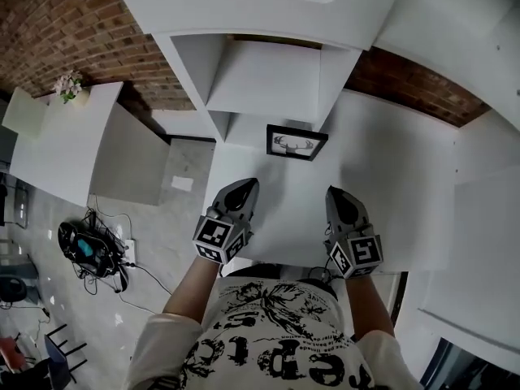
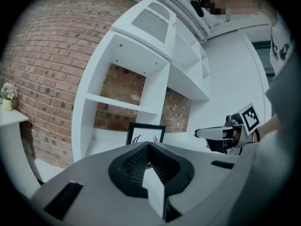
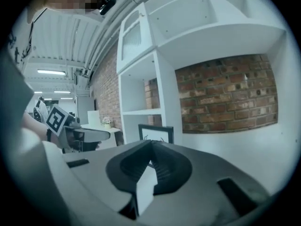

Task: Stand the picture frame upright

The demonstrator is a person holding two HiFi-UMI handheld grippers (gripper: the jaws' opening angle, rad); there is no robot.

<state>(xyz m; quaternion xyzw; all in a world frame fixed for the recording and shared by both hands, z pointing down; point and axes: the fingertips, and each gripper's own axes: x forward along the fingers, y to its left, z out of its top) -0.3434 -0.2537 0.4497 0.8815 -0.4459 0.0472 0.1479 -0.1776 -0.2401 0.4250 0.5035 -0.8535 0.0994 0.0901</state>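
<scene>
Left hand-held gripper (image 1: pixel 240 189) and right hand-held gripper (image 1: pixel 339 197): both pressed together, nothing between the jaws, side by side close to the body, over the desk's (image 1: pixel 390 177) front. Frame (image 1: pixel 296 142) farther back, well apart from both, already upright at the foot of the shelf (image 1: pixel 268 80). Cannot tell whether it leans there. Step looks done. Best to leave the frame untouched and watch for tipping.

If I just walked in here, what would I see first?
Probably the black picture frame with antlers in it, standing on the white counter at the foot of the shelf unit. Closer in, the left gripper and right gripper are side by side, both shut and empty, pointing toward it. A red brick wall shows behind the shelves.
</scene>
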